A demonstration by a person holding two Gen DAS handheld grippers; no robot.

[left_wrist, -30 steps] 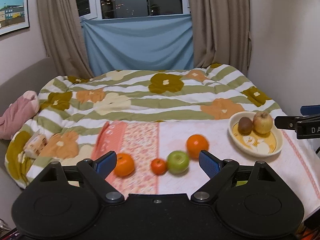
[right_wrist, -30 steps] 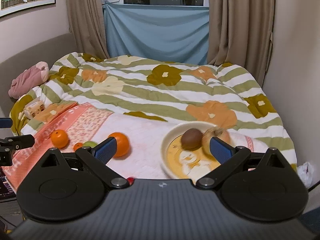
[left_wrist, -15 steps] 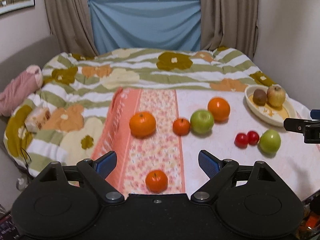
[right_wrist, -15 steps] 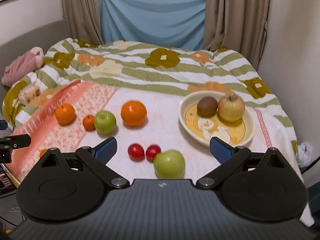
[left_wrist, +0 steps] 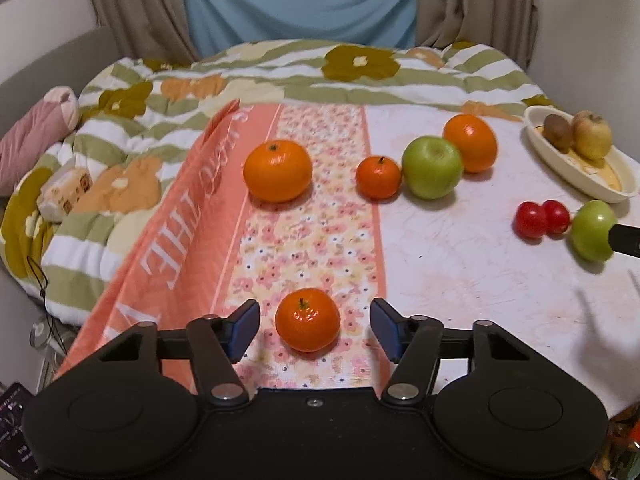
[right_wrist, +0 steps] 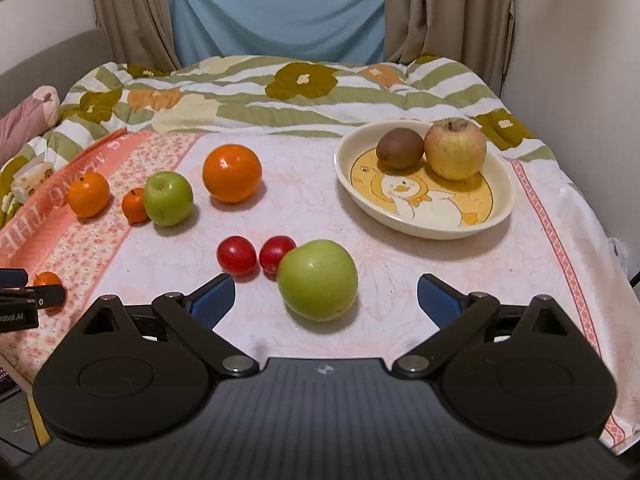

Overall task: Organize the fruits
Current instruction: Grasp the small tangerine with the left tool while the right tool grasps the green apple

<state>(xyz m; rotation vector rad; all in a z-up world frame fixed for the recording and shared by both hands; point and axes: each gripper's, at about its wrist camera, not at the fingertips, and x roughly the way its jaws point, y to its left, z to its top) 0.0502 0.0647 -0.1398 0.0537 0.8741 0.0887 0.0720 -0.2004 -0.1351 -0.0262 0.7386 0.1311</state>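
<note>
Two hand-held grippers are lining up on separate fruits over a cloth-covered table (right_wrist: pixel 400 320). The left gripper (left_wrist: pixel 314 328) is standing with its jaws wide, straddling a small mandarin (left_wrist: pixel 307 319) on the floral band of the cloth; clear gaps are showing on both sides, so nothing is being held. The right gripper (right_wrist: pixel 326 300) is likewise spreading its jaws wide, with the near green apple (right_wrist: pixel 317 280) lying between and slightly beyond the blue pads (right_wrist: pixel 212 298). Two cherry tomatoes (right_wrist: pixel 256 255) are sitting just beside that apple on its left, the right-hand one appearing to touch it. Farther left, a second green apple (right_wrist: pixel 168 198), a small mandarin (right_wrist: pixel 135 205), a larger mandarin (right_wrist: pixel 88 194) and a large orange (right_wrist: pixel 232 173) are lying loose. The duck-print dish (right_wrist: pixel 424 224), at the far right, is already holding a kiwi (right_wrist: pixel 399 148) and a yellowish apple (right_wrist: pixel 455 148).

Judged technique: each gripper should be advancing until the pads are flanking the fruit's widest girth, then closing gently, since round fruit is likely rolling away under an off-centre squeeze. The right gripper's left pad should be keeping clear of the tomatoes, or they may be getting nudged. The dish is probably the destination.
</note>
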